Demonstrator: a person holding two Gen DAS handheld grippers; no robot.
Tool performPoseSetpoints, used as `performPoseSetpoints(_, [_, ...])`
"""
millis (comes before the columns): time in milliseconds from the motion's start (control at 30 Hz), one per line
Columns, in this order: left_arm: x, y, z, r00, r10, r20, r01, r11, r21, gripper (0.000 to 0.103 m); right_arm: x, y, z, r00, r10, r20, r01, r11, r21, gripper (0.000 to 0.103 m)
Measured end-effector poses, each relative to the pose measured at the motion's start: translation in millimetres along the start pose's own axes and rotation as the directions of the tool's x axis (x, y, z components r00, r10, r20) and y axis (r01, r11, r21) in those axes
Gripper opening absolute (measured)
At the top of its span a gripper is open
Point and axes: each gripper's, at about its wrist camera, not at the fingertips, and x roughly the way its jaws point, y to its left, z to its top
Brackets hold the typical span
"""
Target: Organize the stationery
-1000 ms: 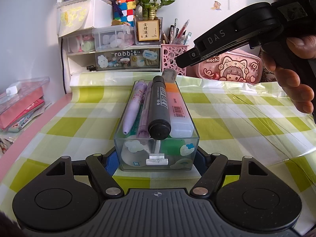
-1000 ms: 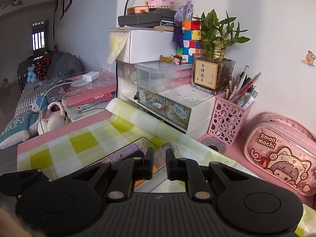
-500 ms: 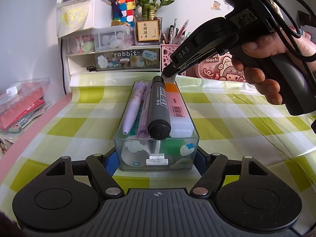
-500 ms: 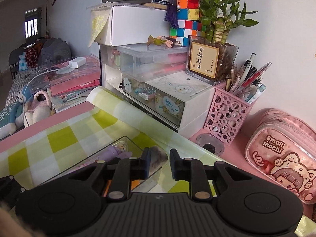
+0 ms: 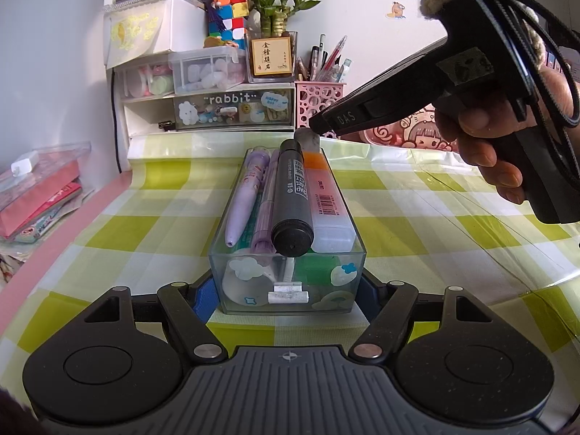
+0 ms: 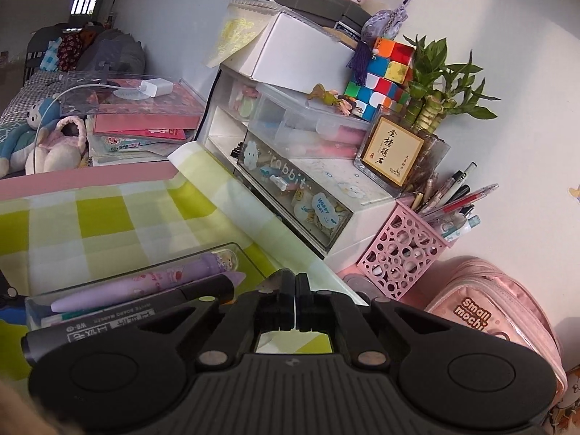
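Both claws matter: your left claw (image 5: 288, 291) grasps the box (image 5: 286, 282); your clenched right claw (image 5: 314, 127) could tip the marker (image 5: 291, 199) out.

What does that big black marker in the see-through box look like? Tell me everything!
The black whiteboard marker is a fat, dark grey plastic tube with a round black end cap facing the left camera and a white-lettered label along its barrel. It lies lengthwise on top of the other pens in the clear box, beside the orange highlighter and a thin purple pen. The shut right gripper hovers at its far end; contact is unclear.
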Motion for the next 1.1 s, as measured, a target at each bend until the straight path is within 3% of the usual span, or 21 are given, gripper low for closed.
performPoseSetpoints(133, [0,0,0,1.000,0.001,0.000,-0.001,1.000,-0.001,0.072,-27,-15,-10,0.997,0.048,0.053,-0.056,0.985,0.161,0.000])
performPoseSetpoints(267, [0,0,0,1.000,0.001,-0.001,-0.001,1.000,0.000,0.072,-53,-16,-21,0.997,0.034,0.075,-0.052,0.967,0.250,0.000])
performPoseSetpoints(400, [0,0,0,1.000,0.000,-0.002,0.000,1.000,-0.001,0.073,-82,-14,-35,0.989,0.068,0.129,-0.108,0.936,0.334,0.000])
performPoseSetpoints(500, [2,1,2,1.000,-0.004,-0.016,0.004,1.000,-0.012,0.073,-104,-12,-46,0.987,0.063,0.150,-0.119,0.906,0.407,0.011])
performPoseSetpoints(733, [5,-1,10,0.998,-0.002,-0.066,0.000,1.000,-0.026,0.073,-131,-16,-70,0.984,0.099,0.146,-0.168,0.783,0.599,0.013])
performPoseSetpoints(867, [11,-7,16,0.996,-0.002,-0.090,0.000,1.000,-0.018,0.074,-135,-8,-79,0.994,0.057,0.091,-0.100,0.792,0.603,0.017])
performPoseSetpoints(967, [19,-12,23,0.994,-0.005,-0.114,0.002,1.000,-0.018,0.075,-143,-9,-85,0.994,0.061,0.094,-0.107,0.768,0.631,0.017])
performPoseSetpoints(1100, [20,-15,24,0.993,0.000,-0.122,-0.003,1.000,-0.020,0.075,-159,-5,-89,0.995,0.034,0.090,-0.083,0.770,0.632,0.020])
